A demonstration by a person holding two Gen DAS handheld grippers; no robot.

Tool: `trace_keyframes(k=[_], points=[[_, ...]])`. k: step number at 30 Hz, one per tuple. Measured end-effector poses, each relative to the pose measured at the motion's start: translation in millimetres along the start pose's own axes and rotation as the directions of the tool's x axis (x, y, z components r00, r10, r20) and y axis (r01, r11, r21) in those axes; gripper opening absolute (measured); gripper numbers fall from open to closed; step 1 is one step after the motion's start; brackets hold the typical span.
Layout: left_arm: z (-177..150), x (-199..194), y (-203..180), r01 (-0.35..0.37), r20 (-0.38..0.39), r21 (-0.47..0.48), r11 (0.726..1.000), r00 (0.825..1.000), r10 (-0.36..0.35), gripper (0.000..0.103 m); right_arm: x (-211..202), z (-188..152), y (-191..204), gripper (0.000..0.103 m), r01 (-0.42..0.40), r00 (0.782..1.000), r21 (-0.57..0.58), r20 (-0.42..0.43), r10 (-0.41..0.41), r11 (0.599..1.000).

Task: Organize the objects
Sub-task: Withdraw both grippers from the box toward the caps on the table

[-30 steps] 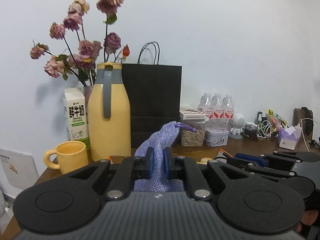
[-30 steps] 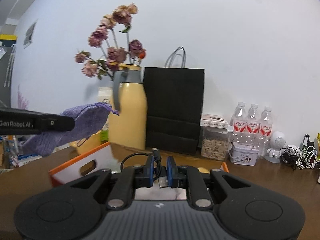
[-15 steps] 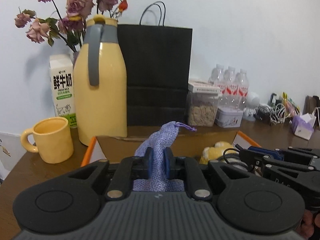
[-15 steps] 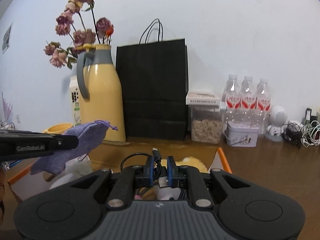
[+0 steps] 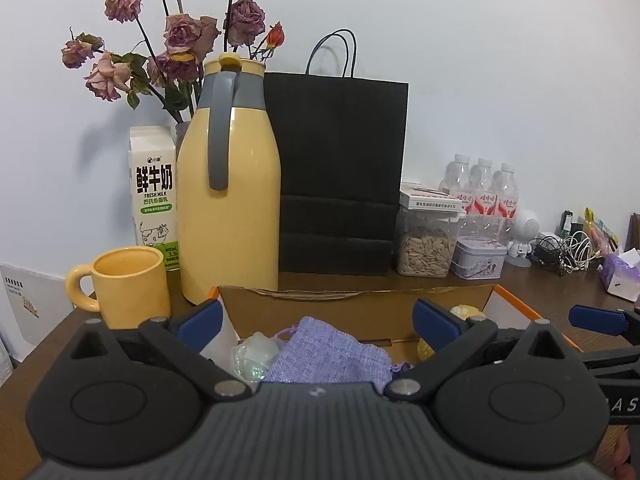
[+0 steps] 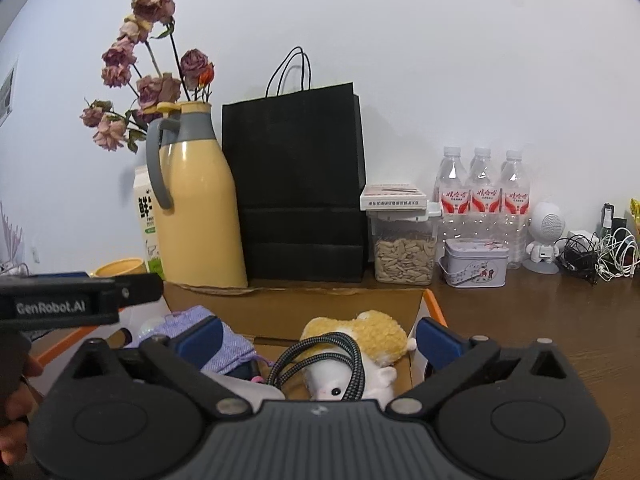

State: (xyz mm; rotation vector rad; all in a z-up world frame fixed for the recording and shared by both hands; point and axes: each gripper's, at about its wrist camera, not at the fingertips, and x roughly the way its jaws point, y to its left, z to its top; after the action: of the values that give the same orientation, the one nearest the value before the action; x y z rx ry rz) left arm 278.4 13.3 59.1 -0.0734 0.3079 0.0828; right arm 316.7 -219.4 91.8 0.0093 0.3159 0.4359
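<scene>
Two grippers hang over the orange-edged cardboard box [image 5: 516,310] near the front edge of the brown wooden tabletop [image 6: 560,320], each releasing what it carried in. The left gripper [image 5: 316,318] is opening, jaws spread wide, the lilac woven drawstring pouch [image 5: 332,354] lying free below them in the box's left part. The right gripper [image 6: 318,338] is likewise opening, clear of the black braided cable [image 6: 320,354] draped over a yellow-and-white plush toy [image 6: 360,344].
</scene>
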Motion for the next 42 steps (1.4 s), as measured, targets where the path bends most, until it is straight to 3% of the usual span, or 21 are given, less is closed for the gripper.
trace_keyframes(k=[12, 25, 36, 42], points=[[0.6, -11.0, -3.2, 0.005, 0.022, -0.003, 1.0, 1.0, -0.005, 0.103, -6.7, 0.6, 2.5, 0.103, 0.009, 1.0, -0.006, 0.016, -0.008, 1.0], [-8.3, -61.4, 5.9, 0.004, 0.073, -0.03, 1.0, 0.997, -0.002, 0.103, -44.9, -9.1, 6.8, 0.103, -0.001, 0.998, -0.038, 0.068, 0.004, 0.999], [-27.3, -98.1, 15.0, 0.0, 0.032, -0.039, 0.999, 0.999, 0.002, 0.103, -86.8, -30.3, 11.3, 0.103, -0.012, 0.999, -0.068, 0.041, 0.015, 0.998], [-39.4, -111.5, 17.7, -0.006, -0.033, -0.031, 1.0, 0.999, 0.005, 0.103, -109.1, -41.9, 13.6, 0.103, -0.033, 0.999, -0.09, -0.008, 0.033, 0.995]])
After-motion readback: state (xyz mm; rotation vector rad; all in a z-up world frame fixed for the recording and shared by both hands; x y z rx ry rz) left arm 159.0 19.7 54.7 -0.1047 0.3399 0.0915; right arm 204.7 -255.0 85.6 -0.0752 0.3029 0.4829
